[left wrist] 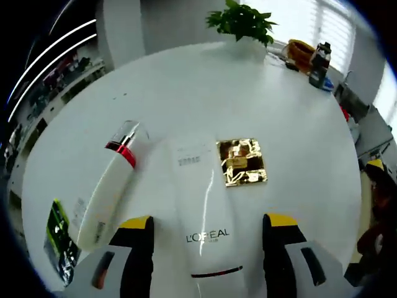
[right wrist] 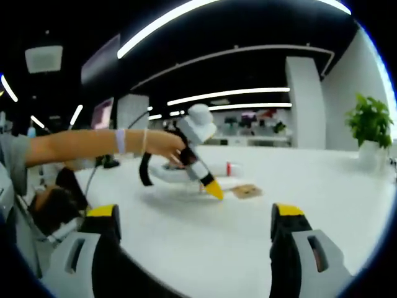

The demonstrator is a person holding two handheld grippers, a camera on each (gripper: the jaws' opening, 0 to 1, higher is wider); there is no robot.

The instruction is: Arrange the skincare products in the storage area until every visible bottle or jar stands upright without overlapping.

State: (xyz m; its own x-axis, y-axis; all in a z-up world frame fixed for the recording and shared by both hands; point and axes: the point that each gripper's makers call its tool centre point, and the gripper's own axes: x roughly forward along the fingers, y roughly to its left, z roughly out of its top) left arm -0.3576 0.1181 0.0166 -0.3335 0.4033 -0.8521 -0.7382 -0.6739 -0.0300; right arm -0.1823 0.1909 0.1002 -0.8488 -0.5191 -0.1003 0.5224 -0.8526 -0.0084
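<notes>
Left gripper (left wrist: 208,226) straddles a lying white tube (left wrist: 203,211) (jaws spread, not touching it), beside a gold packet (left wrist: 242,162); right gripper (right wrist: 195,226) hangs spread.

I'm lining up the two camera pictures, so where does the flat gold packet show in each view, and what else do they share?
Left gripper view: the gold packet lies flat on the white table, right of centre, beside the white L'Oreal tube.
Right gripper view: the gold packet is small and mid-picture, just right of the left gripper.
Shared landmark: the potted plant at the table's far edge.
</notes>
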